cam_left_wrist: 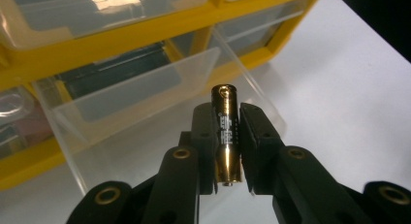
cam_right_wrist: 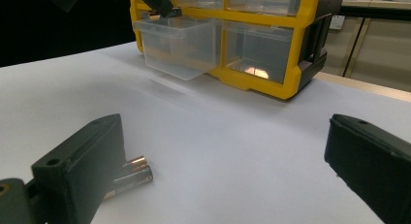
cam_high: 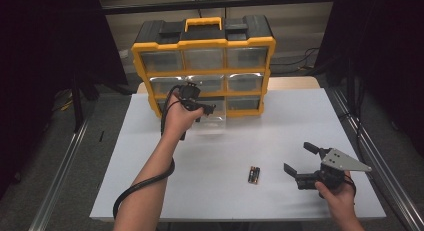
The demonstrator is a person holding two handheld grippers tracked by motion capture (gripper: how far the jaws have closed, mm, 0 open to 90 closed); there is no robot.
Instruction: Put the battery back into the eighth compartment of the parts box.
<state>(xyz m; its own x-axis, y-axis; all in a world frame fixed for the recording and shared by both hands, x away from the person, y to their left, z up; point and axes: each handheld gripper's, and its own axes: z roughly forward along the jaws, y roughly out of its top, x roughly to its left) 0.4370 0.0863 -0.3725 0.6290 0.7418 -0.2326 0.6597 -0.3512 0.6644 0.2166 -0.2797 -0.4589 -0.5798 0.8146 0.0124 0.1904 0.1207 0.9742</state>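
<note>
My left gripper (cam_left_wrist: 227, 118) is shut on a gold and black battery (cam_left_wrist: 226, 136), which stands upright between its pads. It hangs just above a clear drawer (cam_left_wrist: 145, 103) pulled out of the bottom row of a yellow and black organizer (cam_high: 202, 71). From above, the left gripper (cam_high: 206, 110) is at that drawer (cam_high: 212, 122). Two more batteries (cam_high: 254, 175) lie side by side on the white table (cam_high: 280, 126). My right gripper (cam_high: 298, 157) rests near the front right, open, with nothing between its jaws. In the right gripper view the open gripper (cam_right_wrist: 223, 136) faces the organizer, the batteries (cam_right_wrist: 132, 174) beside its left jaw.
The organizer (cam_right_wrist: 271, 44) stands at the table's back edge with several clear drawers, the others pushed in. A black cable (cam_high: 142, 183) trails from the left gripper along the forearm. Dark curtains hang on both sides, and metal rails run along the table's left and right.
</note>
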